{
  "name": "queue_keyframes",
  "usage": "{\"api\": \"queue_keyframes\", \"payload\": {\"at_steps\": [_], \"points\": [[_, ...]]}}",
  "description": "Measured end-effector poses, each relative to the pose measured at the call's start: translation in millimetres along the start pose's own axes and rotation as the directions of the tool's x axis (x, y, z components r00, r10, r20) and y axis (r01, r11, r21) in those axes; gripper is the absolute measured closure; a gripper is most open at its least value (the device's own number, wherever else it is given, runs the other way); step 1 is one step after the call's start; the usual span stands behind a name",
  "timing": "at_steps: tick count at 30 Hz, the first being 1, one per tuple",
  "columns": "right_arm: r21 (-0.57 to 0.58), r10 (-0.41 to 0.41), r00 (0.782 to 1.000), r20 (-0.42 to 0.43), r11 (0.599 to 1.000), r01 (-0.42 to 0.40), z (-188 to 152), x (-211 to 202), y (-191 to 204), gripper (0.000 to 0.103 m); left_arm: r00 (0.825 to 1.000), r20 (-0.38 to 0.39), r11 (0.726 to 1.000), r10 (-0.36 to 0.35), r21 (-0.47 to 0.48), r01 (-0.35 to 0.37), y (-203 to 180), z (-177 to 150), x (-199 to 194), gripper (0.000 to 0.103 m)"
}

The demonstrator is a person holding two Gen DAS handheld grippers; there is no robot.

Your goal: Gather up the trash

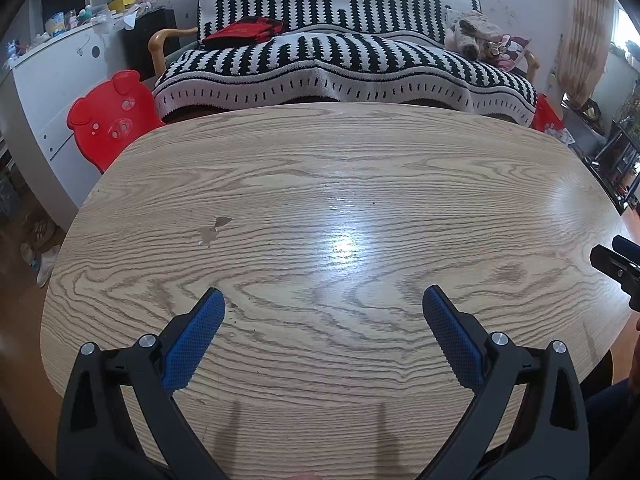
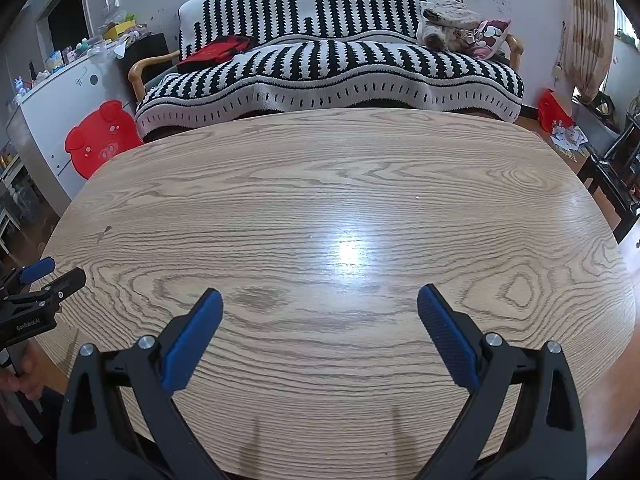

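My left gripper (image 1: 323,300) is open and empty, held over the near part of a light wooden table (image 1: 320,184). My right gripper (image 2: 319,300) is open and empty over the same table (image 2: 320,168). The right gripper's tip shows at the right edge of the left wrist view (image 1: 618,264). The left gripper shows at the left edge of the right wrist view (image 2: 44,280). No trash shows on the tabletop; only a small chipped spot (image 1: 214,230) marks the wood.
A sofa with a black-and-white striped cover (image 1: 344,56) stands behind the table's far edge, with a red cloth (image 1: 244,32) and a plush toy (image 1: 472,36) on it. A red pig-shaped stool (image 1: 108,116) stands far left beside a white cabinet (image 1: 44,88). Dark shelving (image 1: 616,156) is at right.
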State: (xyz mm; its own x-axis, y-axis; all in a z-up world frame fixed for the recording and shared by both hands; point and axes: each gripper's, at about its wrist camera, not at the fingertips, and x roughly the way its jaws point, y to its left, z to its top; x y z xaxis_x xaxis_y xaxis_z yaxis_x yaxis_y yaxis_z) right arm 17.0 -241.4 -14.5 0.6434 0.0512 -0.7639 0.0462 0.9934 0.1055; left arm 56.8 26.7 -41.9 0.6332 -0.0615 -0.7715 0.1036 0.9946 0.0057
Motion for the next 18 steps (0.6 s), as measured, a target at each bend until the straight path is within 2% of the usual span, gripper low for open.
{"api": "queue_keyframes", "payload": {"at_steps": [18], "points": [[-0.002, 0.001, 1.0, -0.001, 1.0, -0.001, -0.5, -0.4, -2.9, 0.009, 1.0, 0.002, 1.0, -0.003, 0.002, 0.003, -2.9, -0.7, -1.5, 0.007]]}}
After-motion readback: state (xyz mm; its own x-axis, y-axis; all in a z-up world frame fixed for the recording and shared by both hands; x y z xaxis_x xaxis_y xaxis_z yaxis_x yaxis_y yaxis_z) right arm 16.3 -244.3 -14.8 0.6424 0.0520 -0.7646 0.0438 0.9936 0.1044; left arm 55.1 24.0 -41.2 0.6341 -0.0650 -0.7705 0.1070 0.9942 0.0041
